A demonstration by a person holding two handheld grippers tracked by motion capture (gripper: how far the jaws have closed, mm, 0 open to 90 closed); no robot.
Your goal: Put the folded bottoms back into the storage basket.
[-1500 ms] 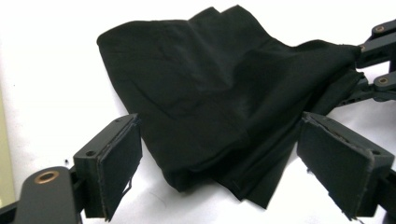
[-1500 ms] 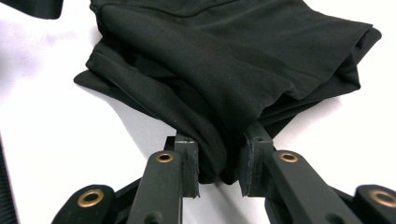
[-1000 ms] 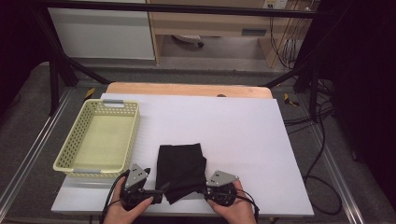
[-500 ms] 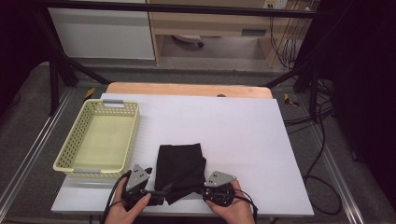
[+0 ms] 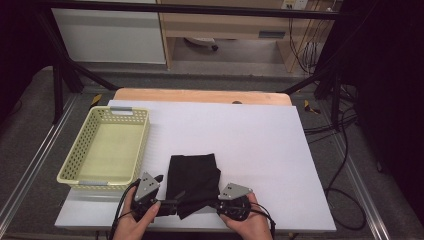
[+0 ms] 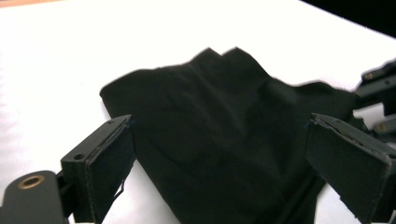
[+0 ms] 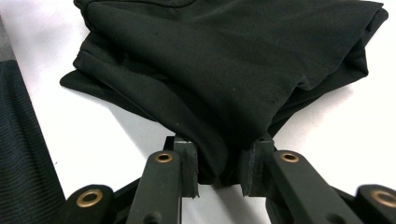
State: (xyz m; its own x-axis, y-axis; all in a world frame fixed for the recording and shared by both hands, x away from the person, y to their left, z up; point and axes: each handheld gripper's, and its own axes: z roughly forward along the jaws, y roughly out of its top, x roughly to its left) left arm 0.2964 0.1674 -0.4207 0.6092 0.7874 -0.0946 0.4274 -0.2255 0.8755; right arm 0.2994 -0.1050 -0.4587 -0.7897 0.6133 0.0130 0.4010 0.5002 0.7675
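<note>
At the near edge of the white bench point(image 5: 260, 140), a folded black cloth point(image 5: 192, 180) lies just right of the empty yellow basket point(image 5: 80, 150). The right gripper point(image 7: 218, 170) is clamped on a bunched near corner. The left gripper point(image 6: 219, 177), closer to the cloth than a second ago, stands wide open astride its other edge; a two-handed grasp seems imminent

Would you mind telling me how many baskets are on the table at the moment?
1. The yellow basket sits on the left side of the white table, left of the black cloth. I see no other.
</note>
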